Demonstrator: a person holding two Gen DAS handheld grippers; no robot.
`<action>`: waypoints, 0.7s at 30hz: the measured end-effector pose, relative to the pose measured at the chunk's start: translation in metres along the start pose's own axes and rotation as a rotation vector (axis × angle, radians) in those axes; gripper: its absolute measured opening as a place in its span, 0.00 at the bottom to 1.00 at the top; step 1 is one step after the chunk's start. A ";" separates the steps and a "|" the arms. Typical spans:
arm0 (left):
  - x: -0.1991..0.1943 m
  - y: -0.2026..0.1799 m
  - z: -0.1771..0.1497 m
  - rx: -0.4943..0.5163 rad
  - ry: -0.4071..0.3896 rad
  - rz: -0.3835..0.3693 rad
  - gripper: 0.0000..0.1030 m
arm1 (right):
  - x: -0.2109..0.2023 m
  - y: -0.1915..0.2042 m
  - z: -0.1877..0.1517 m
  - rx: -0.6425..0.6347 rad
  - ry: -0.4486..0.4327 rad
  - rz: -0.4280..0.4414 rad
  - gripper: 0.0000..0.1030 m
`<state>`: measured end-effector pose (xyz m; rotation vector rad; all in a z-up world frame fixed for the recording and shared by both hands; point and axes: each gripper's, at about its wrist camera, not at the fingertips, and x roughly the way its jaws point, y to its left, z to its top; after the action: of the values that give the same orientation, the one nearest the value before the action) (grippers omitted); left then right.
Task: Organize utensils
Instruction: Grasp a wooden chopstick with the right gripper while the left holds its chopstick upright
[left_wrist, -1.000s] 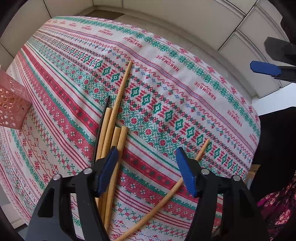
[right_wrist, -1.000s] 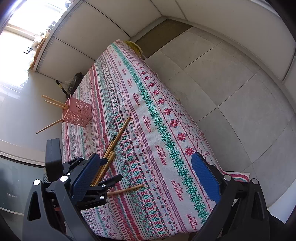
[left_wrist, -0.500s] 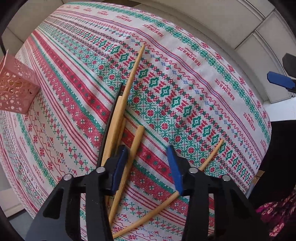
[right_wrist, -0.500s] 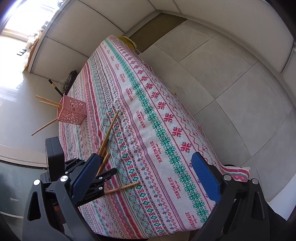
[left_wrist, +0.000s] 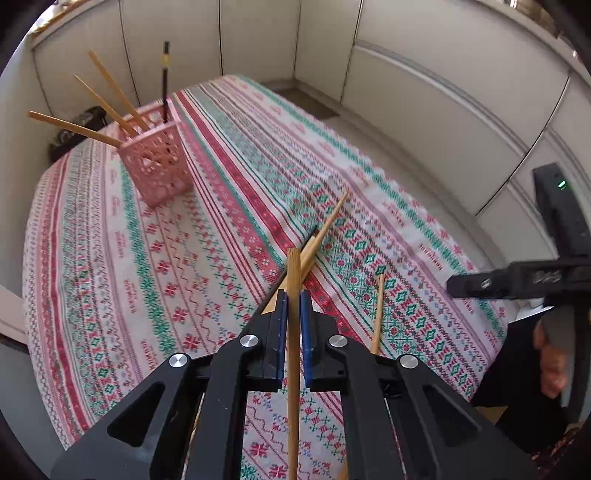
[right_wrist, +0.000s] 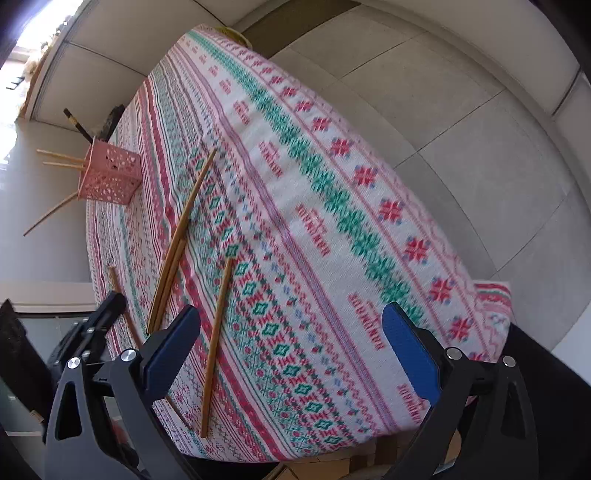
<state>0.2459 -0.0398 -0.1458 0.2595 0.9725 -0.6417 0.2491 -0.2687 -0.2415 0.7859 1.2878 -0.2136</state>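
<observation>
My left gripper (left_wrist: 292, 317) is shut on a bamboo chopstick (left_wrist: 293, 369) and holds it upright above the patterned tablecloth (left_wrist: 221, 206). Several more chopsticks (left_wrist: 325, 230) lie on the cloth just beyond it, and one single chopstick (left_wrist: 377, 314) lies to the right. A pink perforated basket (left_wrist: 157, 166) at the far left holds several chopsticks, one of them black. My right gripper (right_wrist: 291, 354) is open and empty above the table's near end. In its view the loose chopsticks (right_wrist: 184, 229), a single one (right_wrist: 218, 332) and the basket (right_wrist: 110, 175) show.
The table edge (right_wrist: 424, 229) drops to a tiled floor (right_wrist: 461, 110) on the right. White cabinet panels (left_wrist: 424, 92) stand behind the table. The right gripper's body (left_wrist: 517, 280) shows at the right of the left wrist view.
My left gripper closed on one chopstick from the pile and lifted it off the cloth, tilting up so the basket came into view. My right gripper stayed open and moved closer to the table.
</observation>
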 end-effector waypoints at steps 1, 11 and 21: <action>-0.016 0.000 -0.001 -0.004 -0.037 0.003 0.06 | 0.004 0.009 -0.003 -0.012 -0.001 -0.020 0.91; -0.120 0.005 -0.017 -0.046 -0.354 0.013 0.06 | 0.056 0.079 -0.006 -0.033 0.032 -0.306 0.72; -0.162 0.022 -0.023 -0.109 -0.494 0.025 0.06 | 0.054 0.092 -0.016 -0.097 -0.065 -0.242 0.05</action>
<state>0.1793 0.0517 -0.0258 0.0112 0.5257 -0.5899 0.3039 -0.1764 -0.2548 0.5363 1.3203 -0.3650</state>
